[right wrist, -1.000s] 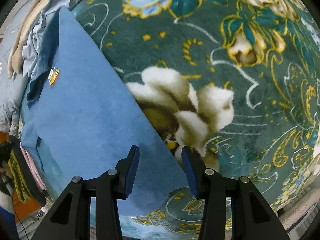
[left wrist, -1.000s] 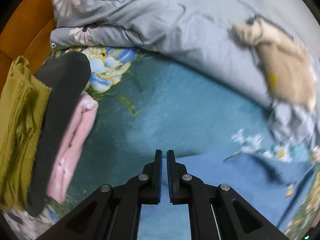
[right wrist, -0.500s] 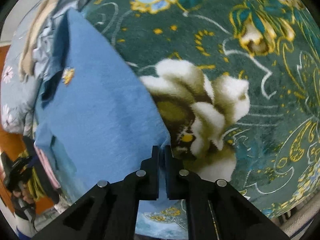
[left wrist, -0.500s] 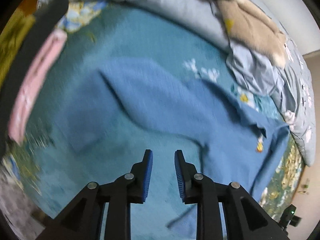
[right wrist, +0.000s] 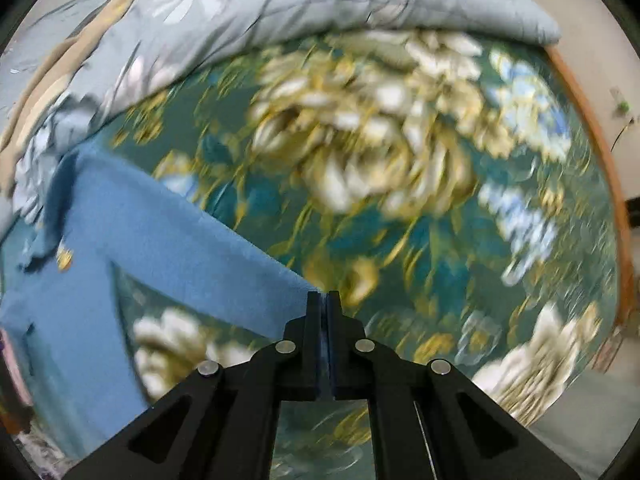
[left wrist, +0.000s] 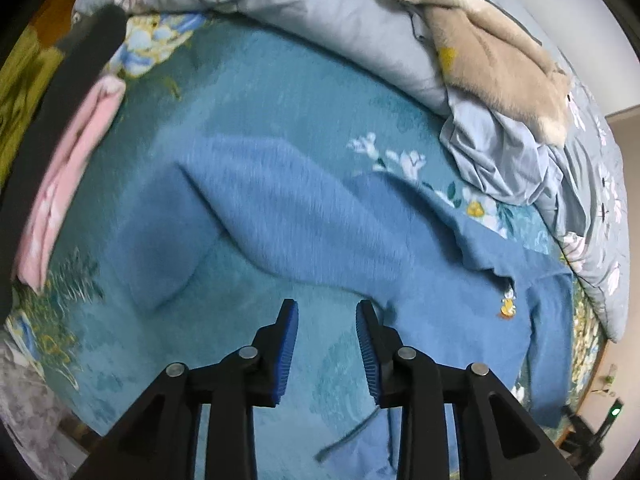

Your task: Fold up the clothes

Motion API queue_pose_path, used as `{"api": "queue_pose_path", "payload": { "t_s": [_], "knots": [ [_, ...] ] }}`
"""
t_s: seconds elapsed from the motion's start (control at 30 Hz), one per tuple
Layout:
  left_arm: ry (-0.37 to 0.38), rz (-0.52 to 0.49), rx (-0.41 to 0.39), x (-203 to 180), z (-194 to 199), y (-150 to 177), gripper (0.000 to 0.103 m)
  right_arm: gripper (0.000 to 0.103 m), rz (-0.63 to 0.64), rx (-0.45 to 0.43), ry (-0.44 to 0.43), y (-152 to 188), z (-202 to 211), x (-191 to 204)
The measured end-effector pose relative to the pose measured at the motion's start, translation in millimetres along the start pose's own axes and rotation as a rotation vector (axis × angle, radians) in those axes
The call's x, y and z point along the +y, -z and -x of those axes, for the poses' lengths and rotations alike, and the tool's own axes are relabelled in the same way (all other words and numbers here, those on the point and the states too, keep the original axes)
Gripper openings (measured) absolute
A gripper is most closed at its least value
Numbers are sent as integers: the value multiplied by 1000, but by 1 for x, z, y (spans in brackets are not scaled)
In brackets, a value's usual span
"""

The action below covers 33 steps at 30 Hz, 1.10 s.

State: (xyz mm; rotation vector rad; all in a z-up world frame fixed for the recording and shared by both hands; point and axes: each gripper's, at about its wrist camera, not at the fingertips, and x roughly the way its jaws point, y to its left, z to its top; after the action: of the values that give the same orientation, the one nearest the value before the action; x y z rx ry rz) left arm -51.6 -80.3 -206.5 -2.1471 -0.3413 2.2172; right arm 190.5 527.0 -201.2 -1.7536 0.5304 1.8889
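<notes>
On the floral bed, the right claw [right wrist: 324,304] pinches the blue sweater's [left wrist: 320,216] sleeve, trailing toward 9 o'clock (left claw [left wrist: 326,312] agape, empty).

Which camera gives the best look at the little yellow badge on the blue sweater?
The left wrist view: the badge sits fairly sharp on the spread blue sweater. In the right wrist view it is only a small blurred yellow spot near the left edge.

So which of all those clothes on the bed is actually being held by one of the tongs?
The blue sweater: the right tongs are clamped on its edge. The beige fleece and pink garment lie untouched.
</notes>
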Motion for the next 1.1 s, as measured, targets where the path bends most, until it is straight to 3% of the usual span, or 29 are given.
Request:
{"api": "queue_pose_path", "payload": {
  "t_s": [0.13,0.33,0.4,0.43,0.47,0.53,0.67,0.77,0.93,1.0,1.1],
  "knots": [
    [-18,-66,1,-14,-6,-18,34,2,26,20,40,-21,-15,3],
    [-106,-332,9,-53,-28,-52,41,5,141,31,80,-49,-22,30],
    [-112,-414,17,-62,-35,-60,44,10,223,12,46,-58,-17,57],
    [-118,-469,24,-69,-40,-63,47,21,281,1,14,-63,-14,77],
    [-129,-530,31,-76,-47,-66,49,39,338,-9,-18,-67,-12,96],
    [-153,-625,47,-87,-60,-69,52,49,453,-30,-83,-76,-7,135],
    [-180,-768,72,-103,-84,-76,55,49,684,-46,-174,-86,-11,219],
    [-196,-830,85,-106,-102,-84,56,49,845,-50,-161,-90,-29,273],
    [-185,-907,92,-107,-121,-95,55,49,1040,-40,-119,-93,-50,320],
    [-163,-920,87,-107,-123,-98,52,49,1064,-15,-141,-95,-54,327],
    [-105,-923,87,-106,-122,-102,38,49,1065,31,-192,-96,-57,331]
  ]
}}
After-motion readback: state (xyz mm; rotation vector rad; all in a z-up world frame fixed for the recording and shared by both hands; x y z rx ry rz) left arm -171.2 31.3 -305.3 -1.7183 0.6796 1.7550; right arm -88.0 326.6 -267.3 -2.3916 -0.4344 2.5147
